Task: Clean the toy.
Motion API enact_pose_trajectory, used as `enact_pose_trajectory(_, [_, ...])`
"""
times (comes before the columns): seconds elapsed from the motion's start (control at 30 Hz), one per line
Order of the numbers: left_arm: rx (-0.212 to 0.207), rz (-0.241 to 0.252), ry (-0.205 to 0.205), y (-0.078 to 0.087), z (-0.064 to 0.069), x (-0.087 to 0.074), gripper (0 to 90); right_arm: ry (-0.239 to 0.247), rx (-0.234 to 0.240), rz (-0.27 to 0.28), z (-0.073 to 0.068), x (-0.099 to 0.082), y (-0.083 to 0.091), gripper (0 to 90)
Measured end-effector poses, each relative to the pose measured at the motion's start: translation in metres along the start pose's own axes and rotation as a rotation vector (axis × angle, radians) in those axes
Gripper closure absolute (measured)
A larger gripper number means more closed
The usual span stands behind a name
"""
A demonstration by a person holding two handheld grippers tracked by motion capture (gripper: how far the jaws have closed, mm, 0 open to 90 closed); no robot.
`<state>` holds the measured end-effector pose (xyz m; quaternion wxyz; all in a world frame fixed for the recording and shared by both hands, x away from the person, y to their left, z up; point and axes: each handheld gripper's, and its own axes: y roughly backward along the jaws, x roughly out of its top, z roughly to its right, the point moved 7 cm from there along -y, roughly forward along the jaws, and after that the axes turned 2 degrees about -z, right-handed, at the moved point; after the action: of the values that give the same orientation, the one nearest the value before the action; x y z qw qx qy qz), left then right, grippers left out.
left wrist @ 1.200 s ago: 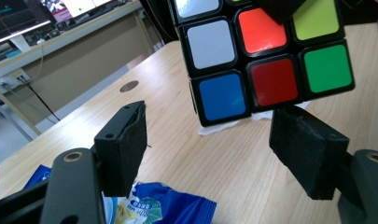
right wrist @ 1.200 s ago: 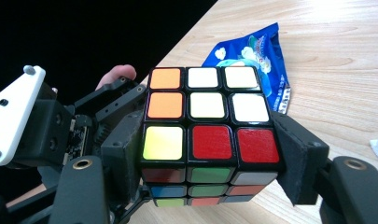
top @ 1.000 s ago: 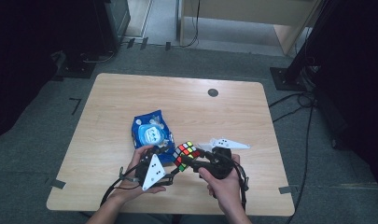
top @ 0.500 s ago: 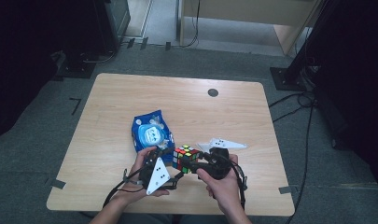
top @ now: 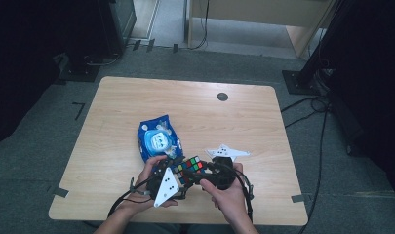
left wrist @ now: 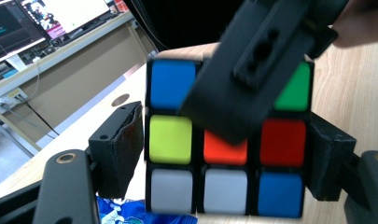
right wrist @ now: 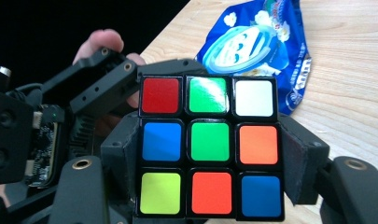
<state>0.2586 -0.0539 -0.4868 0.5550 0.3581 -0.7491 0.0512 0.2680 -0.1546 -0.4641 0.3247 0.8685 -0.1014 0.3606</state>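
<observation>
Work in hand: a puzzle cube (top: 189,168) is held above the near edge of the desk (top: 112,126), between both tools, apparently for turning a layer.
Cube position: off the desk surface, just in front of the blue wipes packet (top: 158,139), between the person's two hands.
Right tool (right wrist: 210,186): jaws spread wide, one pad on each side of the cube's lower two rows; the pads lie flush against the sides, so it is judged clamped on the cube.
Left tool (left wrist: 226,168): jaws also stand wide and have just closed in a little. The right-side pad touches the cube; the left pad shows a slight gap at its upper edge. It is judged to be holding the lower rows, though less firmly.
Obstruction: in the left gripper view, one jaw of the right tool crosses the cube's face.
Packet: lies flat on the desk, apart from the cube.
Advice, grip: seat the left pads squarely on one layer only before any twist, and keep the right tool clamped on the rest as the anchor.
Advice, motion: turn about the cube's axis, layers aligned, no levering.
Risk: an off-square pad may slip and drop the cube on the desk.
</observation>
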Motion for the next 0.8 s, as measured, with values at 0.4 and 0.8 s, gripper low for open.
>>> enact_pose_trajectory(0.4, [-0.005, 0.002, -0.024, 0.0, 0.004, 0.0, 33.9, 0.03, 0.018, 0.001, -0.003, 0.001, 0.002, 34.3])
enact_pose_trajectory(0.8, [0.03, -0.006, 0.047, 0.006, -0.018, -0.008, 34.0, 0.073, 0.048, 0.096, 0.012, 0.02, 0.036, 34.7])
